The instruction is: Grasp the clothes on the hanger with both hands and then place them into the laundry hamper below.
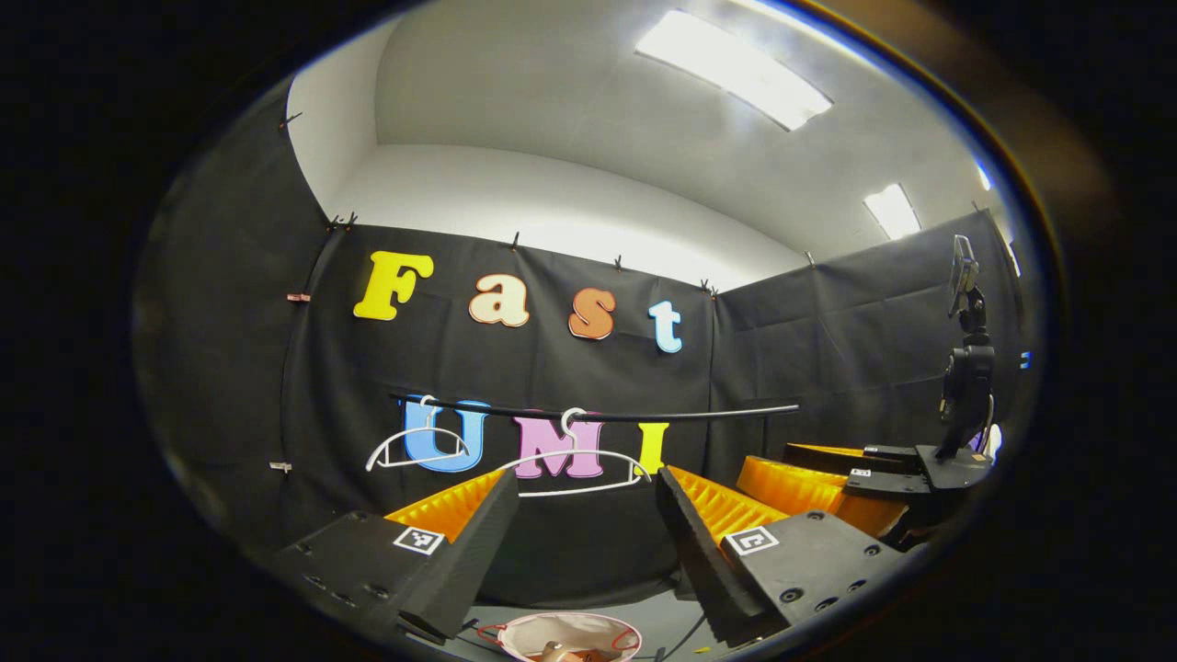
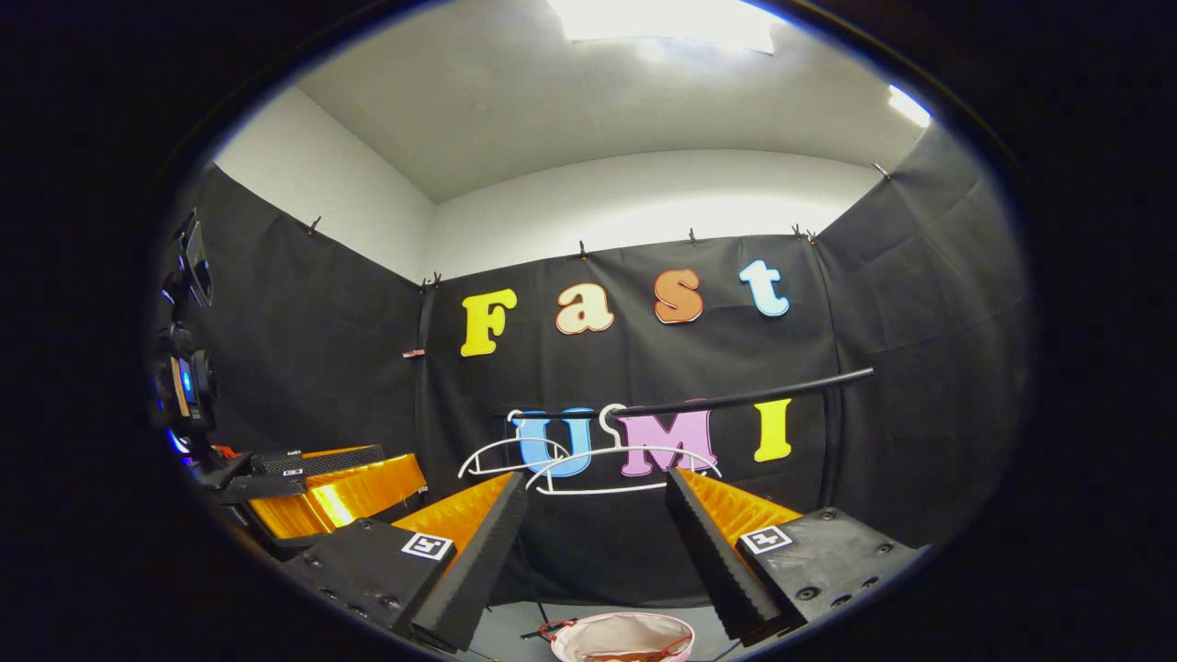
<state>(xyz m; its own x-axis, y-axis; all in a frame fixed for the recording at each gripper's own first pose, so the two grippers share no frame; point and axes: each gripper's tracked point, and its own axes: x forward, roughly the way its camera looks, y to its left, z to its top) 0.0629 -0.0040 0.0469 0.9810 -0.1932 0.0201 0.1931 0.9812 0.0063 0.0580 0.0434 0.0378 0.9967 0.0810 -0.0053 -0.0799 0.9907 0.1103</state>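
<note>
Clothes seem already inside the laundry hamper point(image 1: 565, 636), low between my left gripper point(image 1: 579, 533) fingers. Two bare hangers point(image 1: 575, 464) hang ahead on the rail point(image 1: 644, 416). Both grippers, also the right gripper point(image 2: 598, 538), stand apart, holding nothing, so I judge the drop done.

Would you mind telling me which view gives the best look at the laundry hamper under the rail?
The right gripper view: the laundry hamper shows more of its rim and pale lining between the open gripper fingers. The left gripper view catches the hamper too, lower and more cut off at the picture's edge.
</note>
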